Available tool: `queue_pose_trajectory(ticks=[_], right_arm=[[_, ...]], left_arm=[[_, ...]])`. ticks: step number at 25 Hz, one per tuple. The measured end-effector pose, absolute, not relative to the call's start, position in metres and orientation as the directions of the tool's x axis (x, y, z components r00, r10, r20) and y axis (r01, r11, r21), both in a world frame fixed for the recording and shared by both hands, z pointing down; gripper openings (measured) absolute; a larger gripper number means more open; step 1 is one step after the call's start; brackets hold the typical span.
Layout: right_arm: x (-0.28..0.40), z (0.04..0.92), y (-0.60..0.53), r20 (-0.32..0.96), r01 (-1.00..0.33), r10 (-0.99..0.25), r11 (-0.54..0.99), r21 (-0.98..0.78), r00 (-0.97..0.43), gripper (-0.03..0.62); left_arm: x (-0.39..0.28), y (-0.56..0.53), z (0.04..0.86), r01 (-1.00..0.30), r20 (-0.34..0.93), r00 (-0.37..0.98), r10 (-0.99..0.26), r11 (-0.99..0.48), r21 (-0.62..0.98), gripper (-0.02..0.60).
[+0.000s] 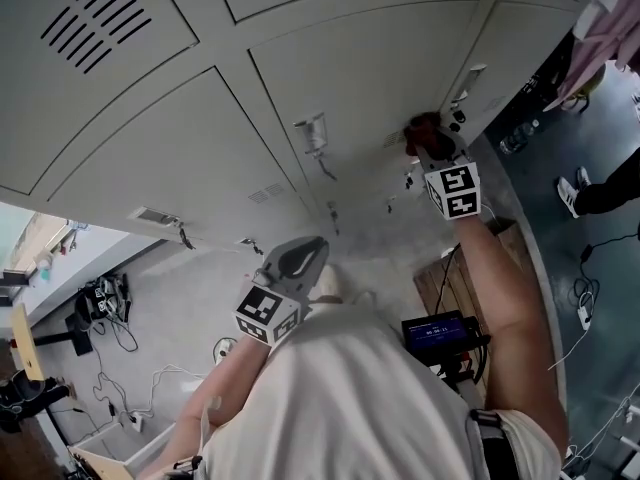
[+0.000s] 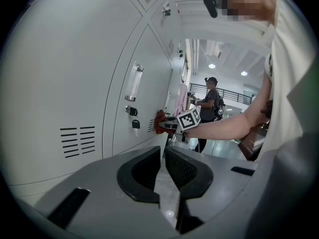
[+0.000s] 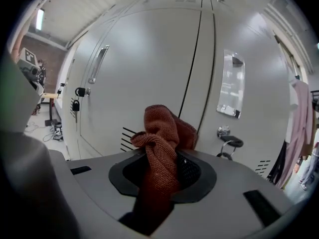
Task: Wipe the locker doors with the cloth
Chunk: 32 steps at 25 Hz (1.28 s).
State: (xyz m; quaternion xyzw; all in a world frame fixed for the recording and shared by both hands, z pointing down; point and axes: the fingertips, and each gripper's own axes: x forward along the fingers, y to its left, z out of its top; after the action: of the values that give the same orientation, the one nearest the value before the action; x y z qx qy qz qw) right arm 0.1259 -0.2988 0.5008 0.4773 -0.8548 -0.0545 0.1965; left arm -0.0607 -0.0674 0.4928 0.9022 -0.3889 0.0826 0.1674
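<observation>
Right hand-held gripper [image 3: 162, 169] was clamped on the rust-red knitted cloth [image 3: 164, 128]. Jaws pinched a bunched fold, a wad stood proud past the tips, and a tail hung back under the gripper body. Left hand-held gripper [image 2: 163, 169] was closed to a sliver with nothing in it, held well clear of the work.

Cloth read as soft, light and limp with a grippy weave. Low slip risk, not fragile, but it would collapse under pressure. Taking it by a bunched wad, as here, gave a pad to push with; an edge grip would likely flop.

Wad sat directly ahead of the right jaws, between them and the pale grey sheet-metal locker doors [image 3: 149, 68]. In the left gripper view it looked to be against the door face beside the black vent slots [image 3: 130, 139]; contact not certain.

Doors looked stiff and smooth, so wiping should be easy. The hanging black key [image 2: 135, 124] was a snag point.
</observation>
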Motion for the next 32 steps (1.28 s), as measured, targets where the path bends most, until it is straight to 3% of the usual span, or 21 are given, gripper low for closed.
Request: queue_pose_trajectory(ticks=[3, 7, 13, 16, 18, 24, 32], right_arm=[[0.108, 0.516, -0.289, 0.312, -0.786, -0.804, 0.578, 0.217, -0.505, 0.112], [0.043, 0.529, -0.258, 0.340, -0.654, -0.660, 0.742, 0.150, -0.670, 0.113], [-0.045, 0.499, -0.214, 0.245, -0.472, -0.426, 0.864, -0.177, -0.871, 0.113], [-0.074, 0.495, -0.199, 0.230, -0.387, -0.339, 0.898, -0.208, -0.912, 0.112], [-0.083, 0.511, -0.194, 0.290, -0.365, -0.305, 0.913, -0.183, -0.907, 0.112], [-0.059, 0.571, -0.207, 0.467, -0.445, -0.337, 0.884, -0.140, -0.817, 0.112], [0.054, 0.607, -0.265, 0.587, -0.680, -0.550, 0.733, -0.002, -0.595, 0.112]], left_arm=[[-0.062, -0.068, 0.493, -0.734, 0.282, 0.679, -0.677, -0.637, 0.238, 0.035], [-0.070, -0.068, 0.496, -0.750, 0.292, 0.661, -0.691, -0.618, 0.235, 0.035], [-0.078, -0.067, 0.499, -0.770, 0.301, 0.639, -0.708, -0.592, 0.239, 0.035], [-0.079, -0.067, 0.499, -0.773, 0.300, 0.634, -0.713, -0.587, 0.238, 0.035], [-0.078, -0.066, 0.499, -0.774, 0.302, 0.633, -0.713, -0.588, 0.237, 0.035], [-0.080, -0.069, 0.499, -0.776, 0.303, 0.630, -0.715, -0.586, 0.232, 0.035], [-0.071, -0.074, 0.502, -0.755, 0.302, 0.656, -0.692, -0.610, 0.242, 0.035]])
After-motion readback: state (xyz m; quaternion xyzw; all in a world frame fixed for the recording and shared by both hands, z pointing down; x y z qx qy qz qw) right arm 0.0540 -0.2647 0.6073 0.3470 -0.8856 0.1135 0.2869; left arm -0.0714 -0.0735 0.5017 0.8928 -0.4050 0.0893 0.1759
